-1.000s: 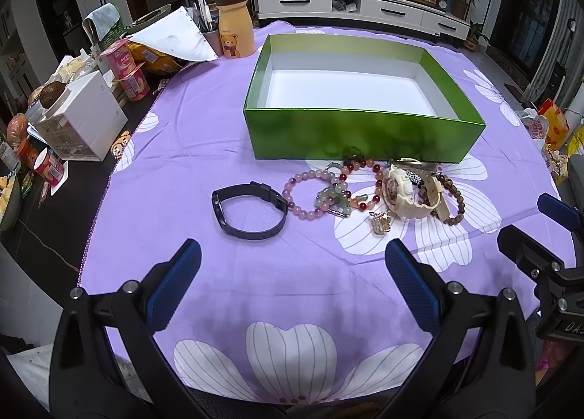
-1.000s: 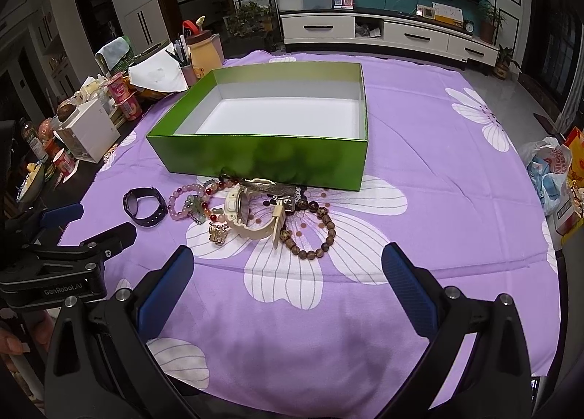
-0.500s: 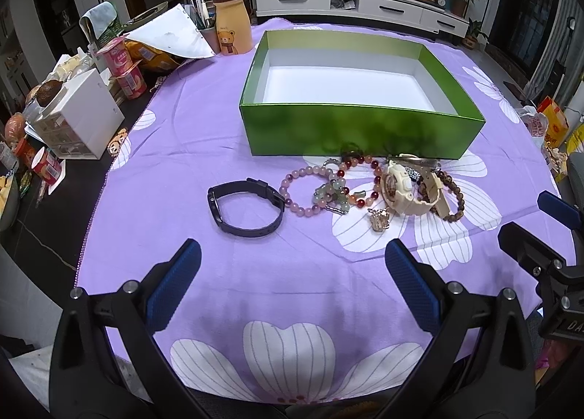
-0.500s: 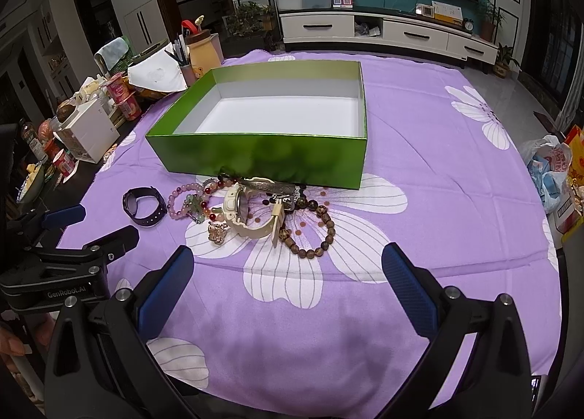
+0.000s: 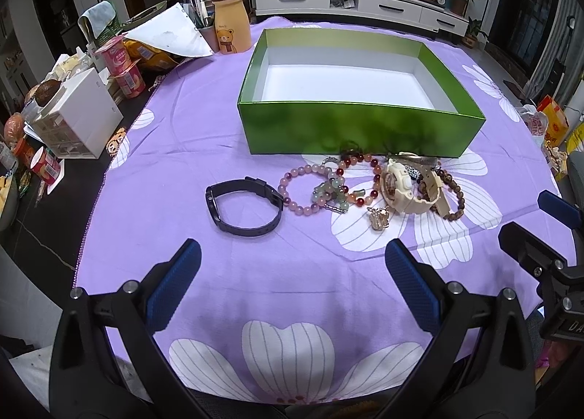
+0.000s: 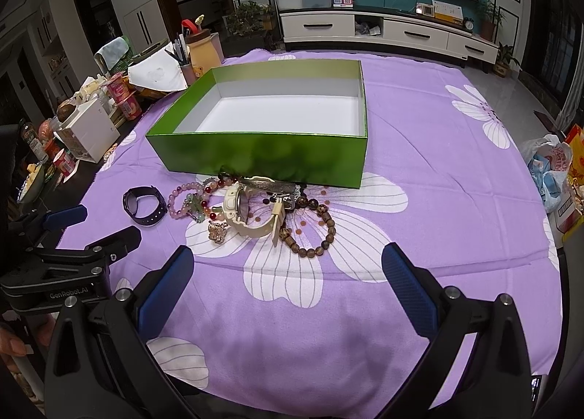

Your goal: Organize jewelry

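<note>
An empty green box (image 5: 361, 127) with a white floor stands on the purple flowered cloth; it also shows in the right wrist view (image 6: 262, 152). Just in front of it lies a pile of jewelry: a black wristband (image 5: 244, 205) (image 6: 144, 205), a pink bead bracelet (image 5: 304, 191), a cream watch (image 5: 405, 187) (image 6: 252, 212), a brown bead bracelet (image 6: 310, 233) and a small gold charm (image 5: 379, 218). My left gripper (image 5: 292, 265) is open and empty, short of the wristband. My right gripper (image 6: 288, 273) is open and empty, short of the brown beads.
Clutter crowds the table's left side: a white organizer (image 5: 78, 119), pink cups (image 5: 124, 68), a bear bottle (image 5: 230, 26) and a paper sheet (image 5: 168, 37). Bags (image 6: 554, 167) lie off the right edge. The other gripper shows at each view's side.
Both grippers have drifted slightly, and the box and jewelry sit a little lower in the left view. Nothing was touched; both grippers stay open.
</note>
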Motion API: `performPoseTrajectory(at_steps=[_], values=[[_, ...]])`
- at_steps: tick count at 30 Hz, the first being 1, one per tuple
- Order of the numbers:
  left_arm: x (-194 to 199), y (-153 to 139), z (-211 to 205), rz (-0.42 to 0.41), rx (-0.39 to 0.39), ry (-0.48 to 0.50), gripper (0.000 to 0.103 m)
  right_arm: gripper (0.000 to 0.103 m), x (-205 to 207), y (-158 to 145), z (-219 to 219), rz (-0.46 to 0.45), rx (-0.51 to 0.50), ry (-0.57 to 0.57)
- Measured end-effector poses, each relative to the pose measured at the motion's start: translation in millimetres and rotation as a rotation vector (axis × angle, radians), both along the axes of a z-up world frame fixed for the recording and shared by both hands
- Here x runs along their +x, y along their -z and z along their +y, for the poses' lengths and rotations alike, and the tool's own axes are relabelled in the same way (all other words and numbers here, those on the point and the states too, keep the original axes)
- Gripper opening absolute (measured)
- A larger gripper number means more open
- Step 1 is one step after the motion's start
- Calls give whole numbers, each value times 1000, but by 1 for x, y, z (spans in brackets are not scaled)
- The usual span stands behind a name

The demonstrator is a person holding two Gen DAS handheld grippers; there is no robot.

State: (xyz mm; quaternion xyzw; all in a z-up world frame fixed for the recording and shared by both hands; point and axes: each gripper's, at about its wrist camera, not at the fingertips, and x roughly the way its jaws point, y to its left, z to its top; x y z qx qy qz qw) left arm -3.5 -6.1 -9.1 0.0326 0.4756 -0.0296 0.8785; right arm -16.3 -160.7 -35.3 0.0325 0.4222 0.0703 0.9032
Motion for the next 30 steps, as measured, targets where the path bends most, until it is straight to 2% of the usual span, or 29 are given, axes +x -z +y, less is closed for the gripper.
performPoseTrajectory(at_steps=[20,25,30], values=[[0,2,-3,-2,-10,4,101,102,0,0,0,0,2,-1],[-1,2,10,-12,-111,5,101,102,-3,2,-4,-9,31,-18],[-1,10,40,-22,-191,-52,101,102,-3,6,-16,-8,59,-11]])
